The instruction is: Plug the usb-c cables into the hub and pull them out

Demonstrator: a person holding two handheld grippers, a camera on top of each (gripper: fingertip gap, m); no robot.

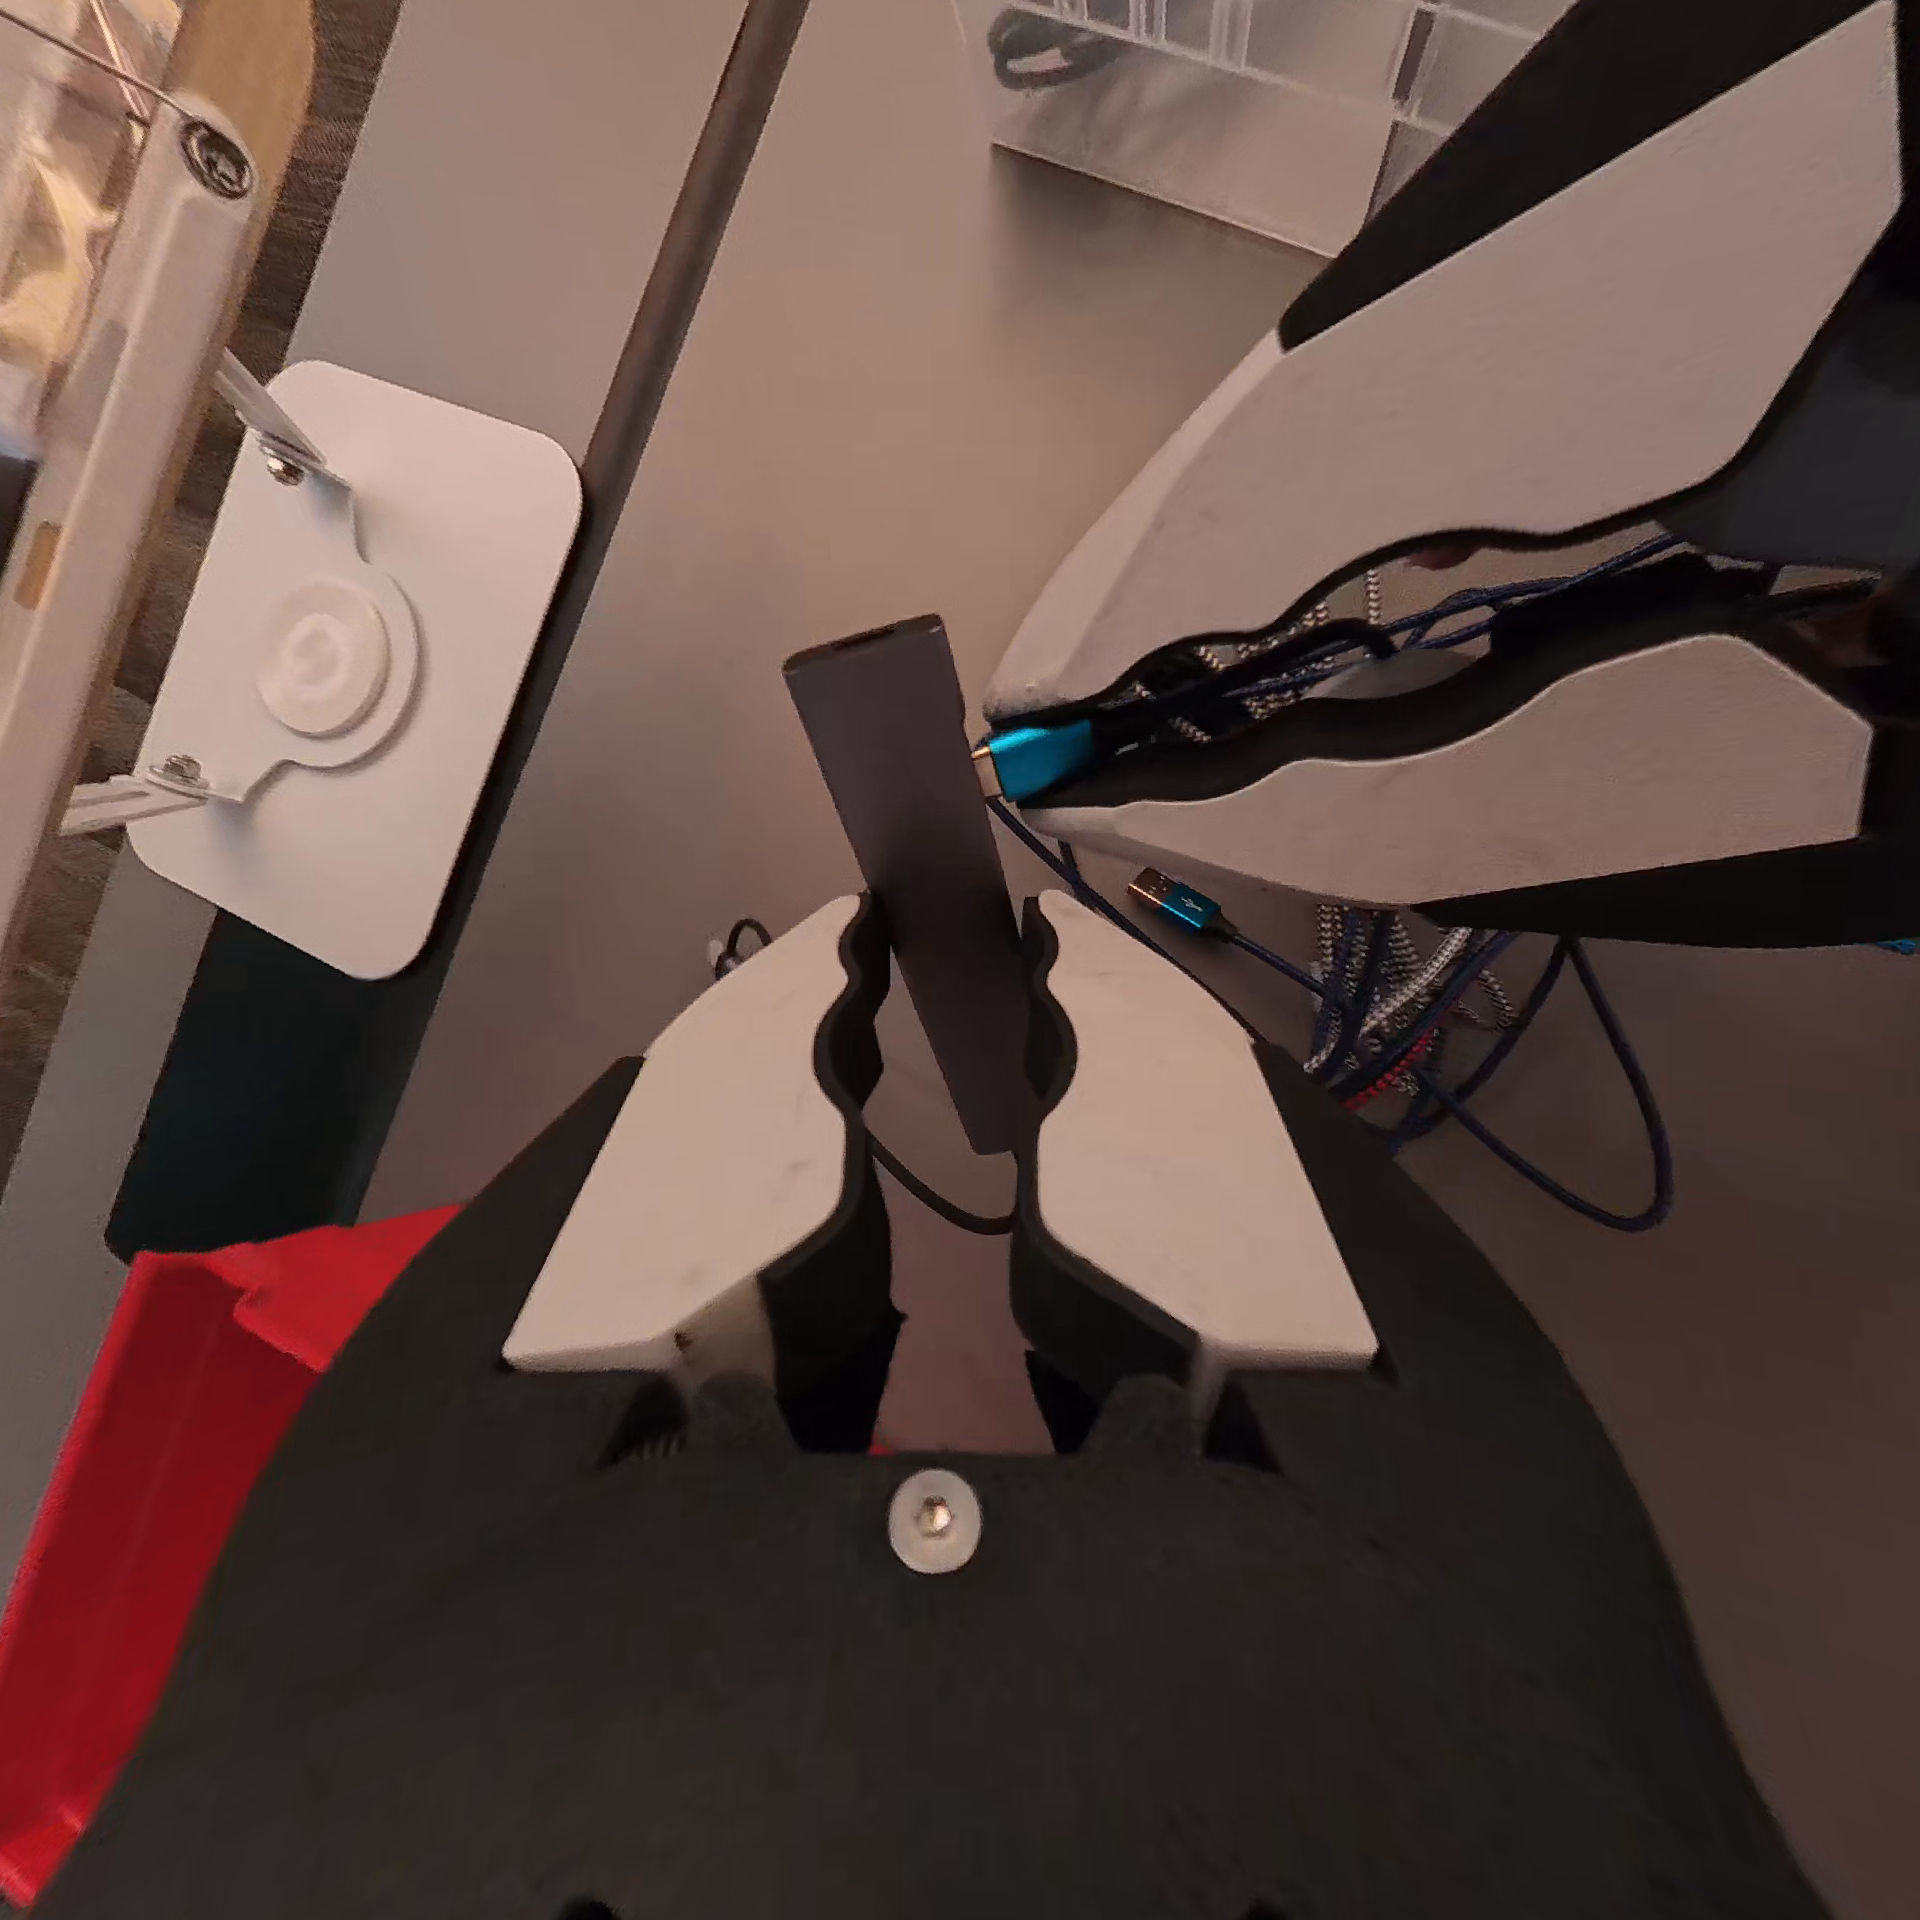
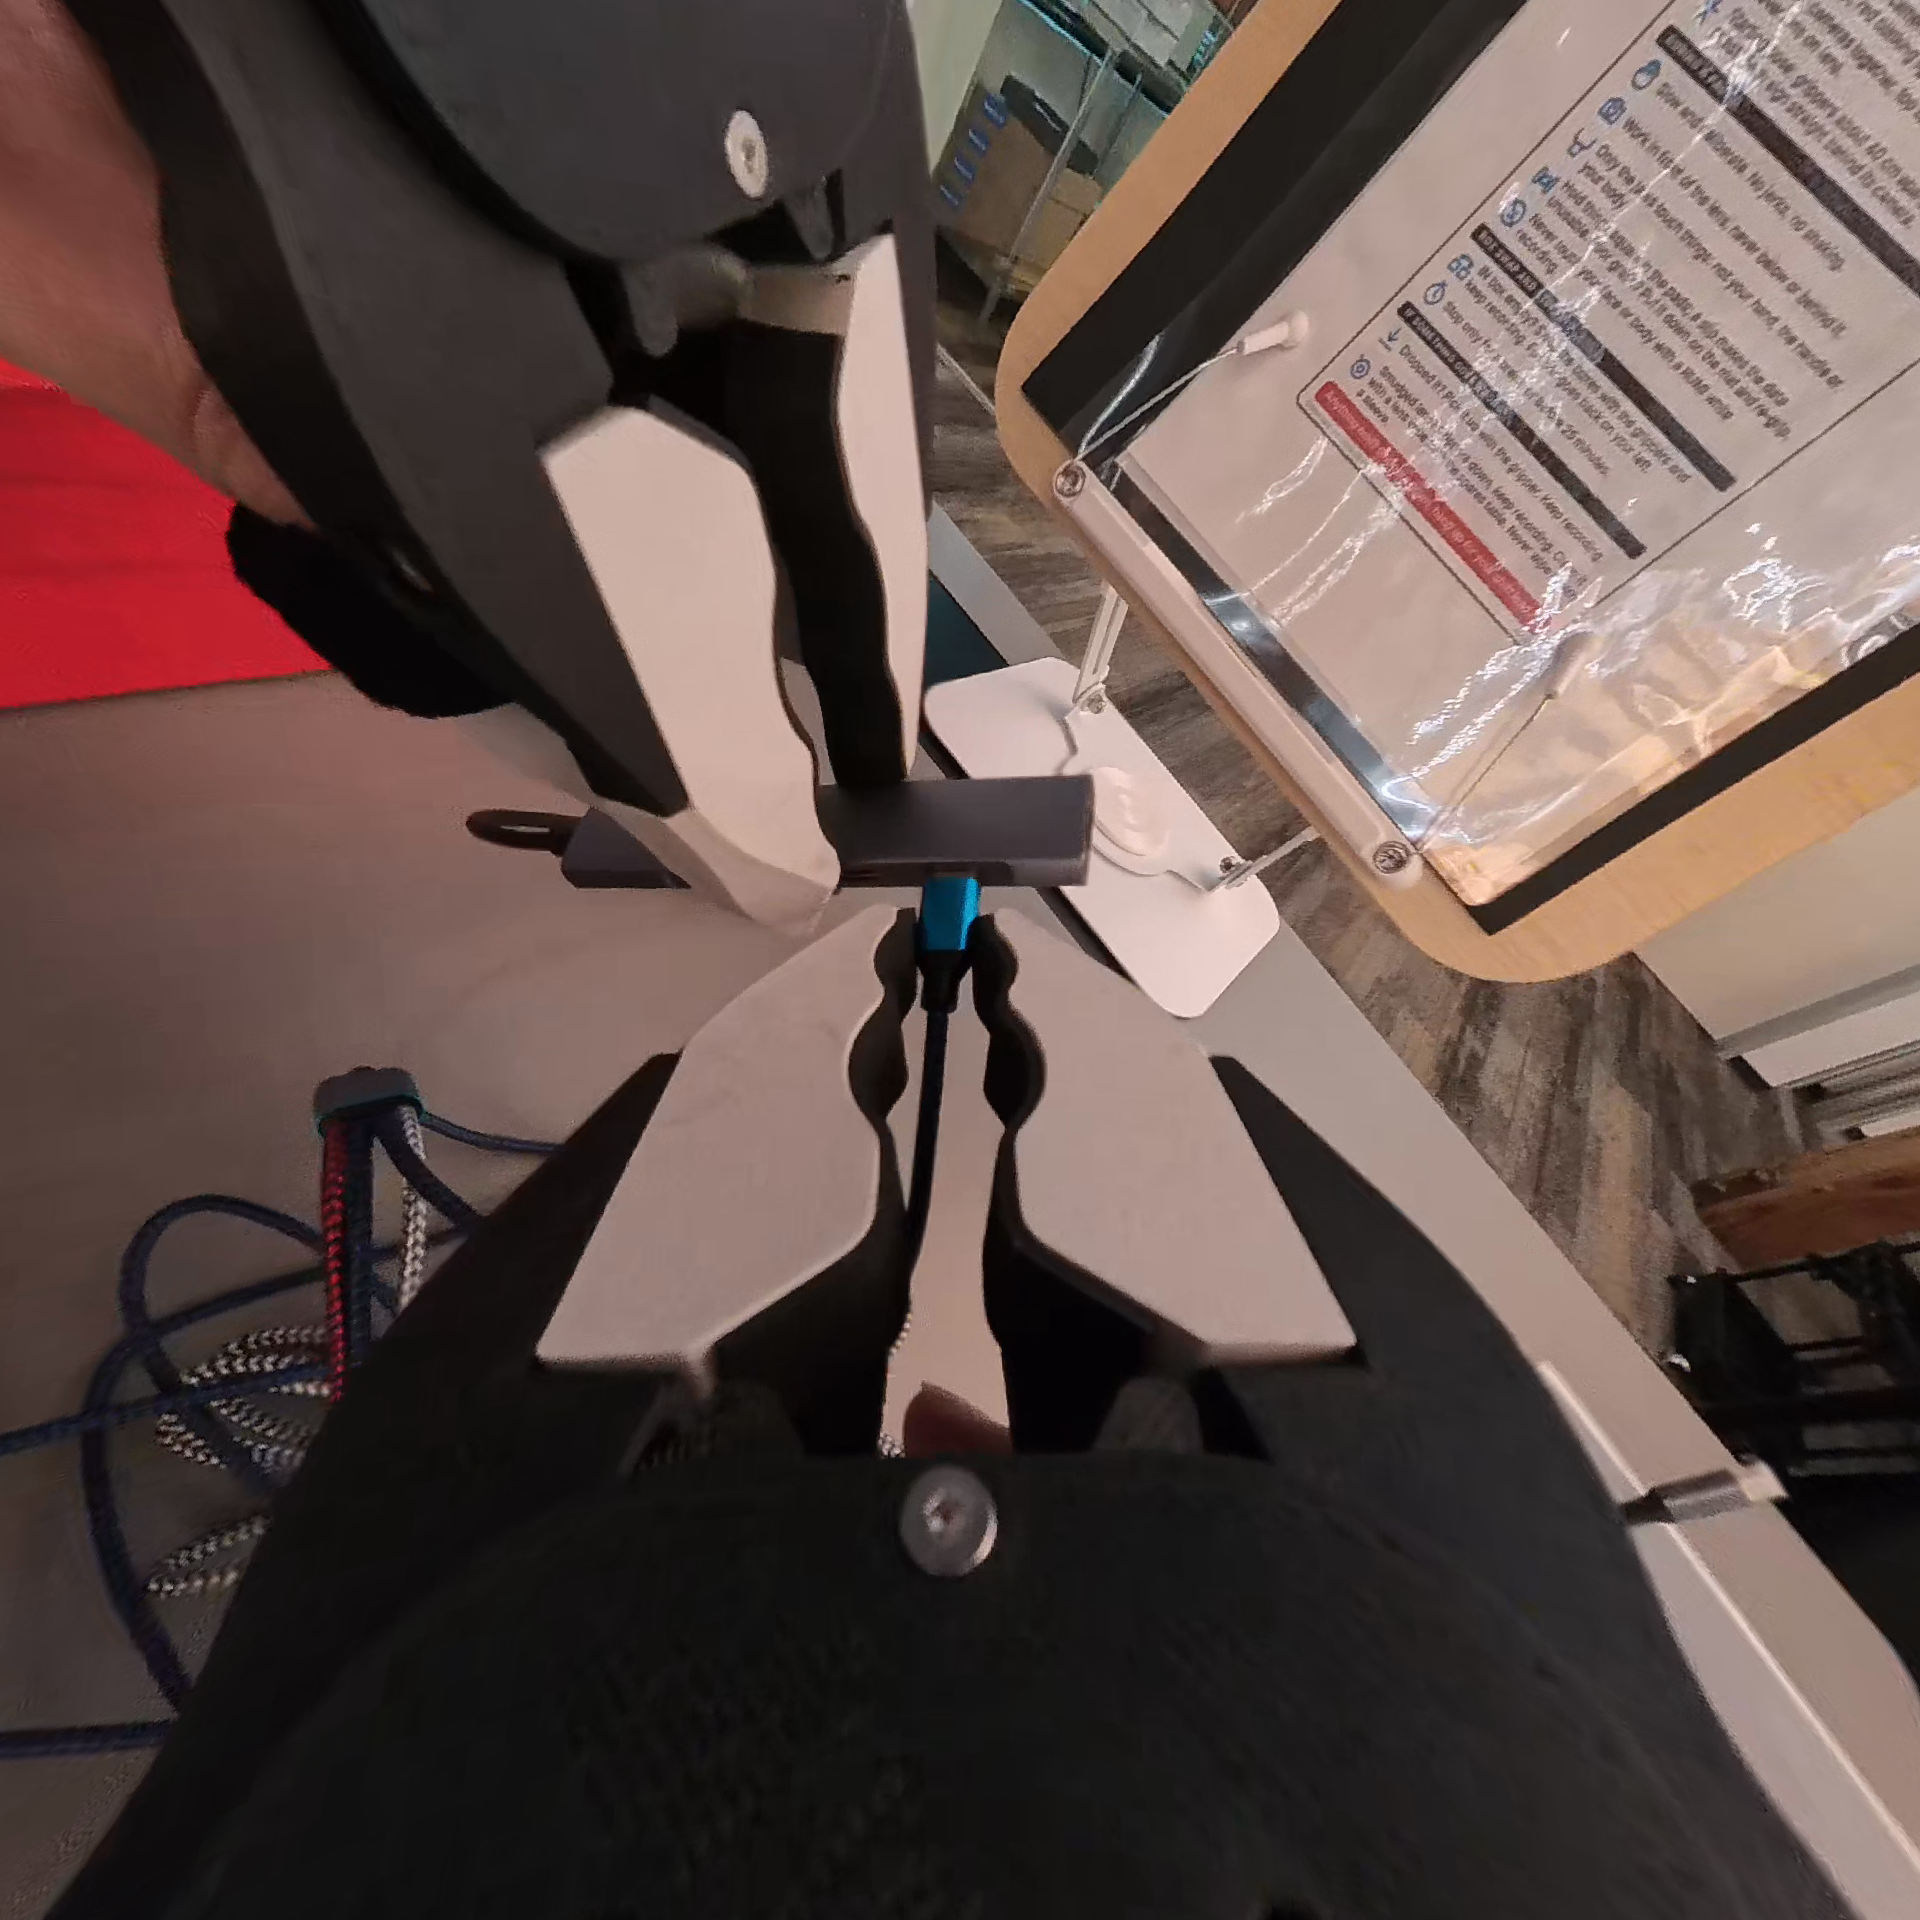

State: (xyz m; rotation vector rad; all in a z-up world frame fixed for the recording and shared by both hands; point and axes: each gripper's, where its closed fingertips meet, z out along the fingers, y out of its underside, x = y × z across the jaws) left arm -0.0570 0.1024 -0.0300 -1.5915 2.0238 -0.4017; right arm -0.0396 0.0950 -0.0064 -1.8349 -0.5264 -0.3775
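We see our left gripper (image 1: 951, 935) clamped on the grey hub (image 1: 904, 831), held up above the table (image 1: 831, 416). Our right gripper (image 2: 940, 940) is clamped on the blue usb-c plug (image 2: 945, 912), whose tip meets the hub's side. A bundle of braided cables (image 2: 281, 1340) lies tangled near left. A white stand base (image 1: 343, 665) sits far left, beside a red bin (image 1: 177, 1455); its contents are hidden.

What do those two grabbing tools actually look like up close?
Both look alike. The left tool and right tool each have a matte black, fan-shaped body carrying two white, tapering fingers lined with wavy black pads. A silver screw sits in the middle of the body.
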